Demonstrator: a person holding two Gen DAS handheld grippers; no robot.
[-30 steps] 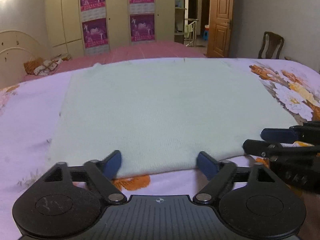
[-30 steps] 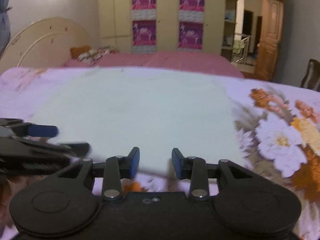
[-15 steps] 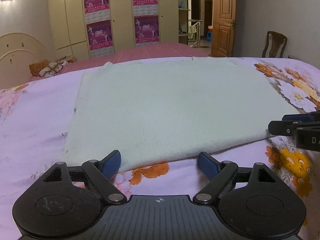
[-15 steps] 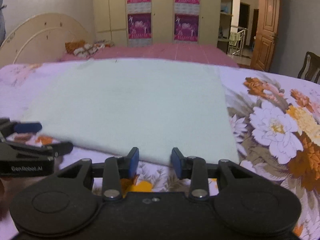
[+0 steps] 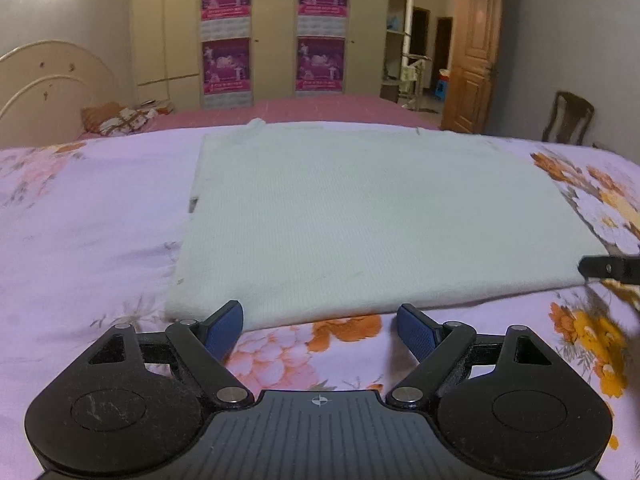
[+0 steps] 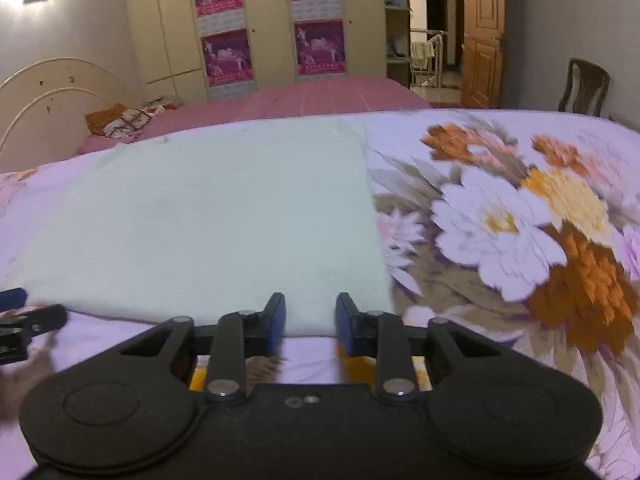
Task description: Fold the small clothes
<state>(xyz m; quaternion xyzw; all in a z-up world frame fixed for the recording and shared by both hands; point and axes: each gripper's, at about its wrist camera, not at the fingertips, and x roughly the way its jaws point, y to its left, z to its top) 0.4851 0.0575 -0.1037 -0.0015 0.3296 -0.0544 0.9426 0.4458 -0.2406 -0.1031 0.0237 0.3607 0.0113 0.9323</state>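
Observation:
A pale green garment [image 5: 360, 220] lies flat as a folded rectangle on the floral bedsheet [image 5: 80, 220]. My left gripper [image 5: 320, 330] is open and empty, just short of the garment's near edge toward its left corner. In the right wrist view the garment [image 6: 208, 232] fills the left half. My right gripper [image 6: 310, 320] is open with a narrower gap and empty, at the near edge close to the right corner. Each gripper's tip shows at the side edge of the other's view.
The bedsheet with large orange and white flowers [image 6: 520, 232] spreads to the right. A second bed with a pink cover [image 5: 280, 108] and a headboard [image 5: 52, 84] stands behind. A wardrobe [image 5: 272, 28], a wooden door [image 5: 472, 56] and a chair [image 5: 568, 116] are at the back.
Both grippers have pulled back from the garment's near edge and moved apart, the left one leftward and the right one rightward. The garment has stayed flat.

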